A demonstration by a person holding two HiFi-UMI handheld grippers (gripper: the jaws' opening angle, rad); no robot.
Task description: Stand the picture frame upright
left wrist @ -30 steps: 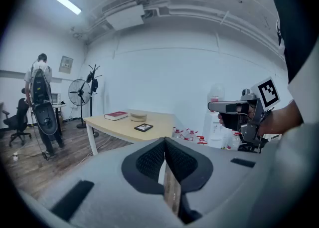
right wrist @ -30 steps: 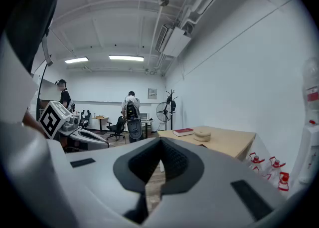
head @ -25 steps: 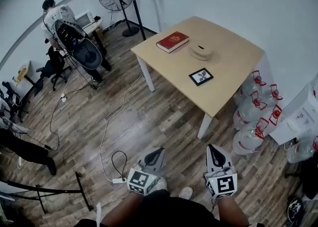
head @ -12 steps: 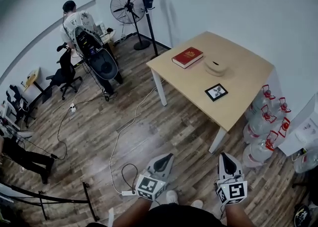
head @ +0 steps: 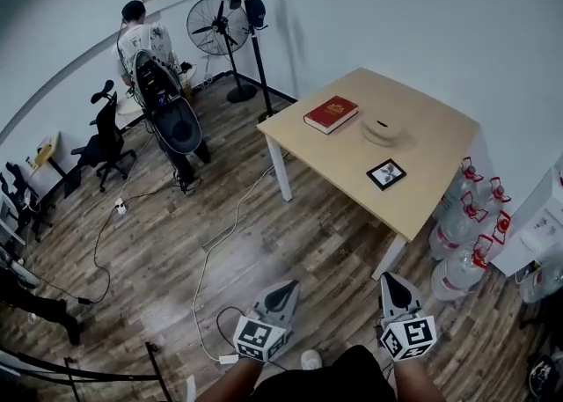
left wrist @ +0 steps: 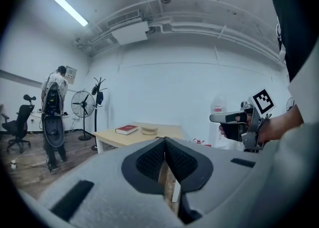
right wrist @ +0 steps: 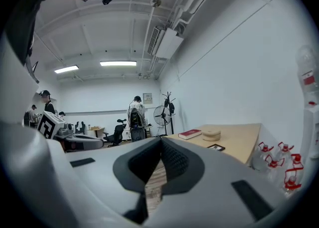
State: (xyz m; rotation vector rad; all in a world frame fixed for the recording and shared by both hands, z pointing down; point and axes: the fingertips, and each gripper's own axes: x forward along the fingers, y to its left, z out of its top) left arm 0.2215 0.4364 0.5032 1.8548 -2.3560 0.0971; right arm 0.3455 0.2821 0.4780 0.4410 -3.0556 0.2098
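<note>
The black picture frame (head: 386, 173) lies flat on the light wooden table (head: 427, 204), near its right front edge; it also shows small in the right gripper view (right wrist: 216, 147). Behind it are a round beige object (head: 383, 130) and a red book (head: 331, 113). My left gripper (head: 288, 286) and right gripper (head: 387, 278) are held low in front of my body, over the wooden floor and well short of the table. Both point toward it with jaws together and nothing between them. In their own views the left gripper (left wrist: 165, 139) and right gripper (right wrist: 161, 139) show tips meeting.
Large water jugs (head: 462, 215) stand on the floor right of the table. A fan (head: 211, 26) and coat stand (head: 251, 4) are at the back wall. A person (head: 141, 40) stands by a black cart, an office chair (head: 101, 132) is at left, and cables (head: 220, 303) cross the floor.
The head view has shifted, so the table now sits a little further right and lower in the picture. Both grippers have moved along with me and stay shut.
</note>
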